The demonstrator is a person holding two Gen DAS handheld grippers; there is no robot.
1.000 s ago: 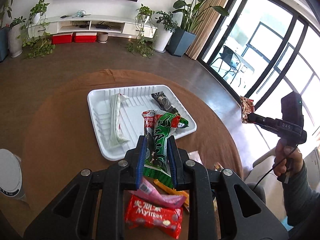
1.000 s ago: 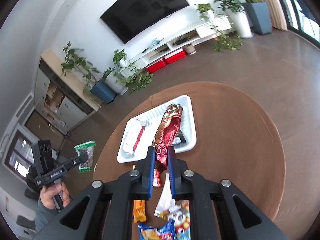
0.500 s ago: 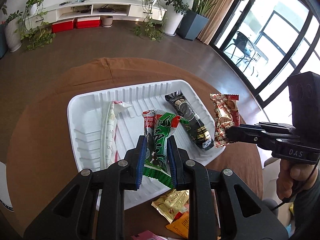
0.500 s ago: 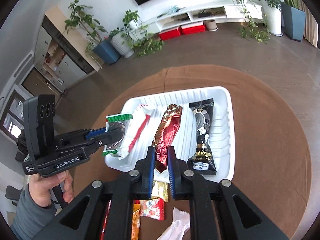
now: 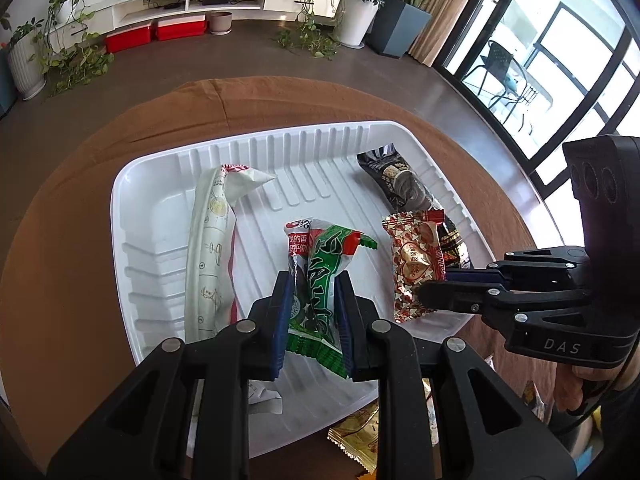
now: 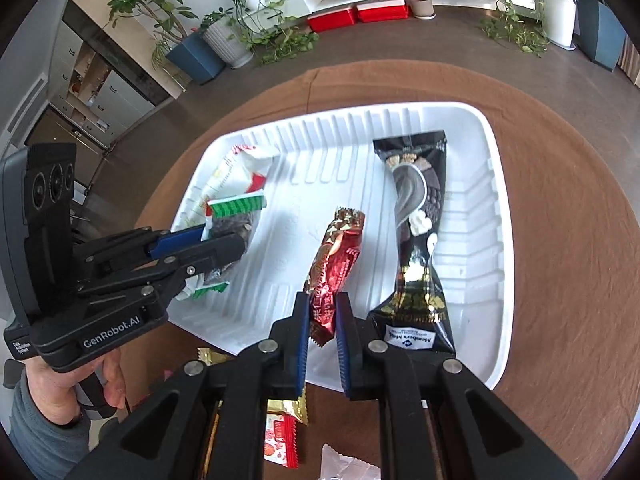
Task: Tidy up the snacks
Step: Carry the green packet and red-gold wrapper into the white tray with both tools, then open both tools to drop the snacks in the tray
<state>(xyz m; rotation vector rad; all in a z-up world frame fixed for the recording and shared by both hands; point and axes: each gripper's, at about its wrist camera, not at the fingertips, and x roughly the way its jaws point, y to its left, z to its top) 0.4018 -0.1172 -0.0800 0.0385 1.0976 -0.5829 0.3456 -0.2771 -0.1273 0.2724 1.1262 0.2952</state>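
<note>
Round tabletop (image 5: 80, 240) under its brown cloth fills most of both views, and the white tray (image 5: 152, 184) now sprawls across the centre, far bigger than a second ago, when it sat small and distant in the middle of the frame; I've brought both hands down over it. That puts both snacks right above the tray floor, so I judge release is the next step. In the tray already: the long white wrapper (image 5: 210, 248) at left and the black packet (image 6: 420, 232) at right, both lying flat as before. My left tool (image 5: 313, 316) is clamped tight on the green packet (image 5: 326, 276), which stands up between the blue pads, centre of the frame. My right tool (image 6: 323, 316) is shut hard on the red-brown bar (image 6: 336, 256), hanging just beside the black packet. Loose snacks that showed at the bottom of the earlier frames have mostly slid out of sight; a gold wrapper (image 5: 356, 432) peeks out bottom centre.
</note>
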